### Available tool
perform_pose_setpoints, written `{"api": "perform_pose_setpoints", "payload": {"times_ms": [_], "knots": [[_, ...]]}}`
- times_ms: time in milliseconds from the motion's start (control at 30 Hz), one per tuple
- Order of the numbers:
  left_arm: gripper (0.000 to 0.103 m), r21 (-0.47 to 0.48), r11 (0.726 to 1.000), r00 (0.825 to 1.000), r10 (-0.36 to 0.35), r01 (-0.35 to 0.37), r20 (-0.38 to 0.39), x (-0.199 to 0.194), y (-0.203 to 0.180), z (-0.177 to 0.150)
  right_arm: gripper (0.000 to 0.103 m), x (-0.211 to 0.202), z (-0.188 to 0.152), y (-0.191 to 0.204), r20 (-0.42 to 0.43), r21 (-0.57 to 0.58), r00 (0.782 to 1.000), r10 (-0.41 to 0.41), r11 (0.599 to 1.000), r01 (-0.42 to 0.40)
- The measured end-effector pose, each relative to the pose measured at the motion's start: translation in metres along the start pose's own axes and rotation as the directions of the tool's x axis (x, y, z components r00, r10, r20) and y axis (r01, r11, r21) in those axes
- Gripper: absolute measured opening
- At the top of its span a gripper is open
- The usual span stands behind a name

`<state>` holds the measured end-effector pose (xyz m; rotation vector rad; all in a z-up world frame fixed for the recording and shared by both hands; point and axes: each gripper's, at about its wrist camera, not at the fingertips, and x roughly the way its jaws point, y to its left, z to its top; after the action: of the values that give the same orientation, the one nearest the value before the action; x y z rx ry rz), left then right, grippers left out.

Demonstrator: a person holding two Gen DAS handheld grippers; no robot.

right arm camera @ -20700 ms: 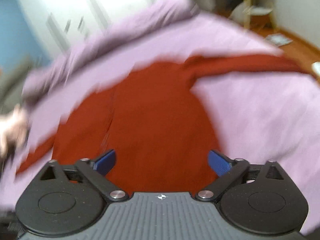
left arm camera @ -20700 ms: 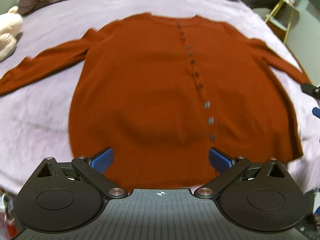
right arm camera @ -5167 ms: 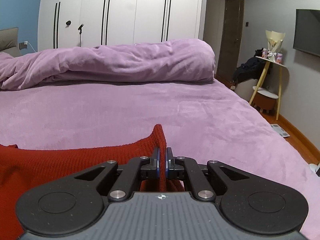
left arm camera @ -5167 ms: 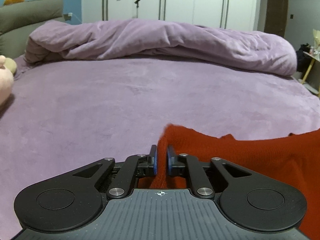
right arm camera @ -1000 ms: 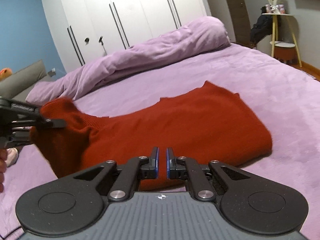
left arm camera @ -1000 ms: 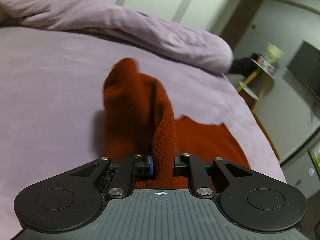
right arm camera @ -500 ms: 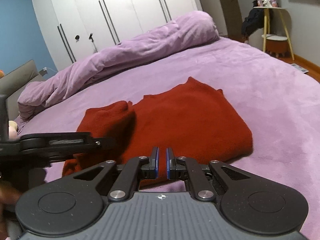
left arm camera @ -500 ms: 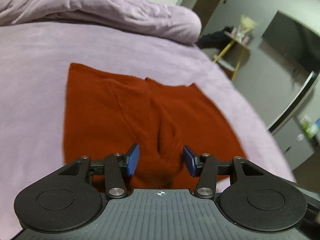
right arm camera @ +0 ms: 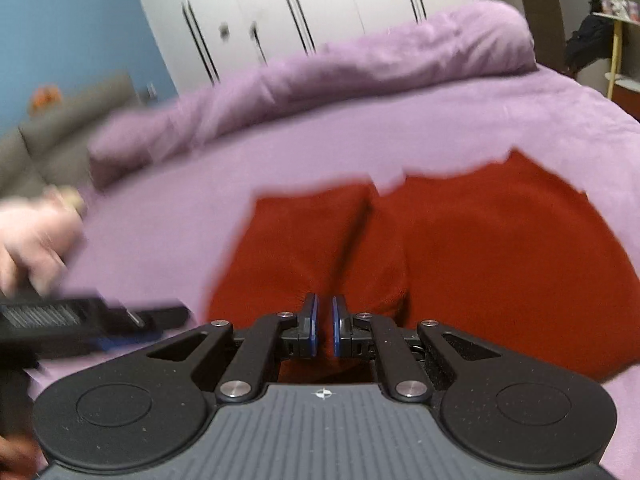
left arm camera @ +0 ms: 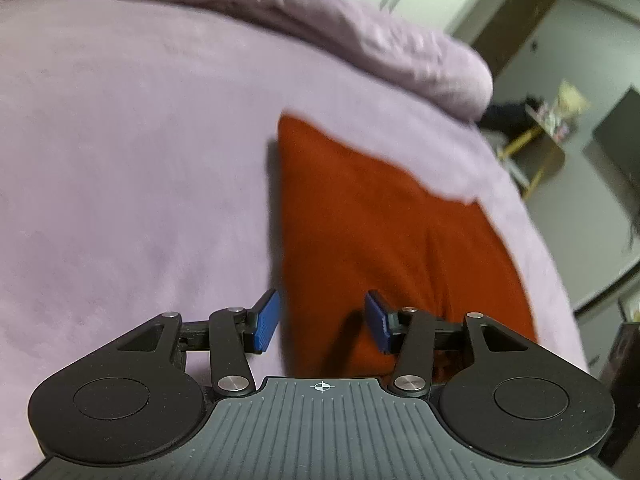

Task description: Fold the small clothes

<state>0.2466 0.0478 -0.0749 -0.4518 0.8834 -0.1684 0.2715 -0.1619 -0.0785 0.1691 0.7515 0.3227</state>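
Blue pads (left arm camera: 267,322) of the left gripper (left arm camera: 323,322) stand apart with nothing pinched between them, hovering over the near left edge of the sweater (left arm camera: 384,248), which lies folded on the bed (left arm camera: 120,160) and runs from lower centre toward the upper right of the left wrist view. Those of the right gripper (right arm camera: 324,325) sit nearly together, and no cloth looks caught in the slit. In the right wrist view the sweater (right arm camera: 480,264) fills the centre and right, with a folded flap (right arm camera: 304,236) lying over its left part and a crease between. To finish this fold well, I would judge it best to press the flap flat along the crease, square its edge with the body beneath, and smooth any bulge near the lower edge before another grasp. The bed's soft lilac cover may let the knit drag and bunch, so light strokes seem wiser. At the left of the right wrist view a hand (right arm camera: 36,240) is blurred. Farther off lie a rumpled duvet (right arm camera: 340,76), white wardrobes (right arm camera: 300,4), a blue wall (right arm camera: 72,28) and a side table (left arm camera: 536,152).
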Motion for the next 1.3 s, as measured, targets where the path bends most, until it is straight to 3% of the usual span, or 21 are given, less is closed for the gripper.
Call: {"api": "perform_pose_setpoints", "payload": {"times_ms": [33, 67, 200, 233, 333, 433, 533, 600, 667, 767, 867, 1000, 1200, 1300], "knots": [[0.052, 0.007, 1.000, 0.999, 0.004, -0.004, -0.036, 0.005, 0.004, -0.004, 0.002, 0.010, -0.007, -0.004, -0.052, -0.023, 0.998, -0.032, 0.999, 0.031], [0.053, 0.014, 1.000, 0.998, 0.008, -0.007, -0.065, 0.012, 0.005, -0.007, 0.001, 0.010, -0.015, -0.011, -0.034, -0.032, 0.999, -0.011, 0.999, 0.010], [0.055, 0.018, 1.000, 0.999, -0.002, 0.003, -0.054, 0.014, 0.007, -0.011, 0.002, -0.009, -0.007, -0.021, -0.031, -0.032, 0.999, 0.026, 0.999, -0.027], [0.055, 0.014, 1.000, 0.998, -0.002, 0.003, -0.056, 0.014, 0.008, -0.011, 0.008, -0.014, -0.003, -0.025, -0.017, -0.007, 0.999, 0.047, 0.999, -0.047], [0.055, 0.019, 1.000, 0.998, -0.004, 0.005, -0.056, 0.012, 0.009, -0.012, 0.046, -0.019, 0.012, -0.044, 0.028, 0.129, 0.998, 0.062, 0.990, -0.065], [0.055, 0.033, 0.999, 0.998, 0.002, 0.000, -0.059, 0.015, 0.005, -0.011, 0.059, 0.000, 0.024, -0.058, -0.016, 0.239, 0.993, 0.119, 0.965, -0.112], [0.055, 0.045, 0.999, 0.998, 0.008, -0.006, -0.056, 0.018, 0.000, -0.011, 0.060, 0.028, 0.032, -0.067, -0.072, 0.381, 0.967, 0.242, 0.903, -0.198], [0.055, 0.053, 0.999, 0.998, 0.013, -0.010, -0.056, 0.017, -0.001, -0.012, 0.060, 0.041, 0.036, -0.064, -0.074, 0.432, 0.953, 0.293, 0.871, -0.234], [0.055, 0.078, 0.997, 0.998, 0.023, -0.019, -0.054, 0.014, -0.005, -0.014, 0.053, 0.045, 0.039, -0.051, -0.077, 0.391, 0.961, 0.265, 0.895, -0.215], [0.056, 0.108, 0.994, 0.999, 0.036, -0.032, -0.034, 0.006, -0.012, -0.021, 0.027, 0.048, 0.046, -0.023, -0.056, 0.206, 0.981, 0.185, 0.964, -0.170], [0.056, 0.136, 0.990, 0.998, 0.048, -0.042, -0.042, 0.005, -0.020, -0.030, 0.011, 0.045, 0.049, 0.002, -0.028, 0.003, 0.996, 0.079, 0.997, -0.079], [0.056, 0.170, 0.982, 0.995, 0.089, -0.081, -0.044, 0.014, -0.032, -0.033, 0.009, 0.024, 0.051, 0.024, 0.073, -0.195, 0.997, -0.024, 0.980, 0.038], [0.054, 0.118, 0.991, 0.997, 0.071, -0.069, -0.013, 0.028, -0.052, -0.024, 0.009, -0.026, 0.056, 0.010, 0.240, -0.224, 0.966, -0.096, 0.963, 0.152], [0.059, 0.079, 0.995, 0.997, 0.067, -0.064, -0.041, 0.041, -0.054, -0.022, 0.009, -0.020, 0.050, -0.023, 0.210, -0.184, 0.957, -0.200, 0.953, 0.240]]}}
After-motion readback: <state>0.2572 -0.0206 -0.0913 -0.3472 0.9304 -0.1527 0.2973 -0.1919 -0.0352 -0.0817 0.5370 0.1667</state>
